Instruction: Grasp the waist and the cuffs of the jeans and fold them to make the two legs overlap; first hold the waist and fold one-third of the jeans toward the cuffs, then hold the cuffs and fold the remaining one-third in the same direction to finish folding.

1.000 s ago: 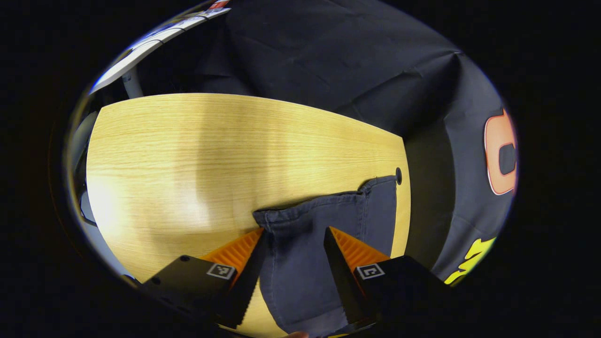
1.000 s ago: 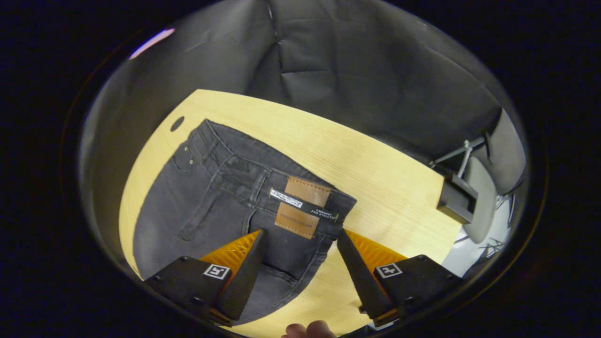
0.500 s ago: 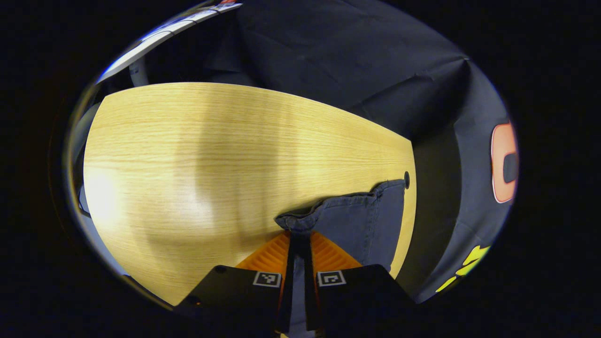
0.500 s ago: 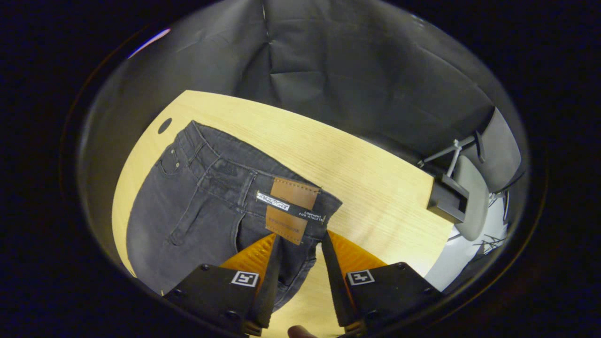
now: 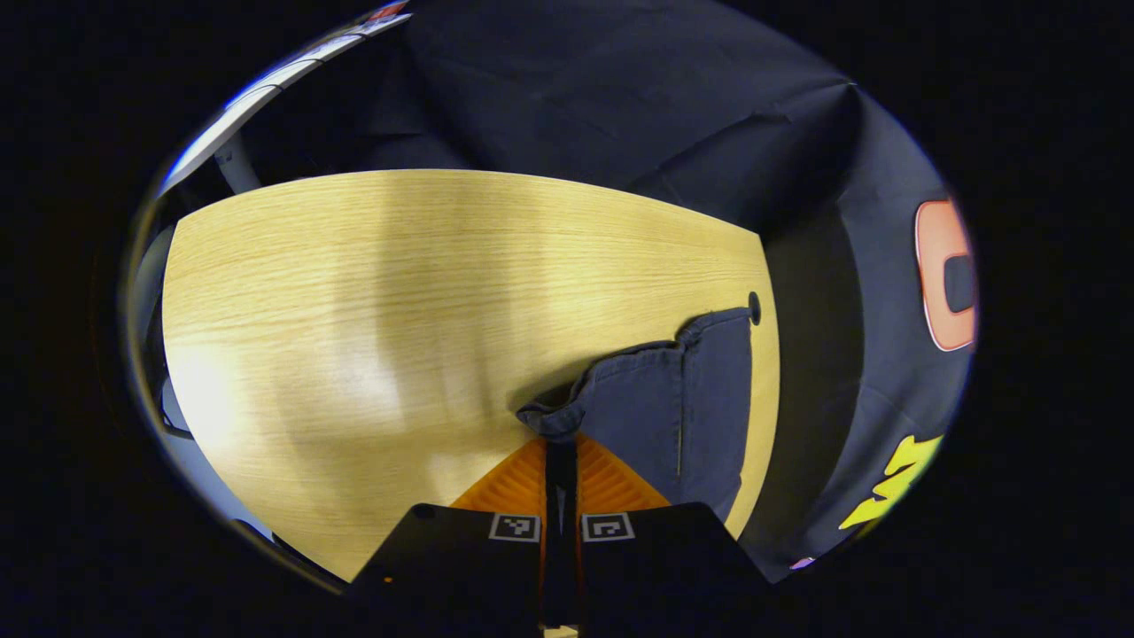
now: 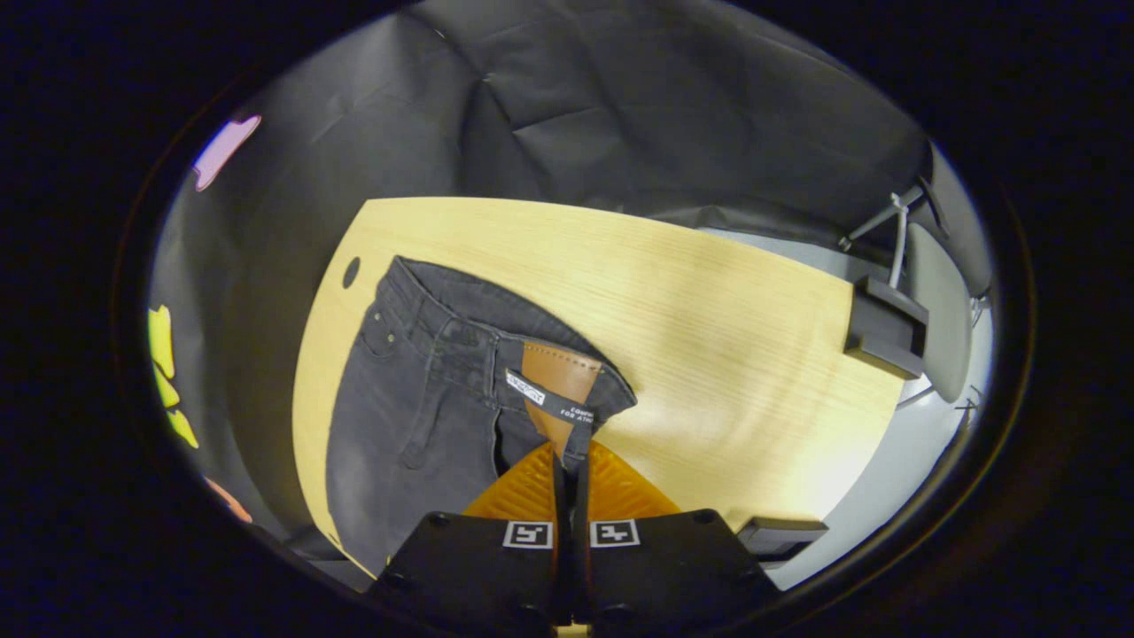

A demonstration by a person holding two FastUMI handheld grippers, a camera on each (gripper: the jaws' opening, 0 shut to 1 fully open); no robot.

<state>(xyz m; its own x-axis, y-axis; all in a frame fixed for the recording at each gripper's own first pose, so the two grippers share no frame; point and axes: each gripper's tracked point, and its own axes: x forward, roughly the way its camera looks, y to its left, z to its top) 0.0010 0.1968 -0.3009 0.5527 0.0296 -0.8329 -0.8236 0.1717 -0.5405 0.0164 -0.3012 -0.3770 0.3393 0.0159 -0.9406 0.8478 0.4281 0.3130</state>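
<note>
Both tongs clamped on the jeans, cuff end and waist end.

In the left gripper view, the left tongs (image 5: 560, 440) are closed on the near cuff (image 5: 567, 409), lifting it off the table (image 5: 354, 292) at lower centre. In the right gripper view, the right tongs (image 6: 571, 454) are closed on the waistband at the leather patch (image 6: 554, 383); the jeans (image 6: 416, 416) lie at centre left of the table (image 6: 726, 346).

The right gripper (image 6: 567, 450) pinches the waist (image 6: 496, 341) of the dark jeans (image 6: 416, 416) just below the brown patch (image 6: 555, 383) (cloth bunched between both fingers). The jeans lie on a wooden table (image 6: 709, 354).
</note>
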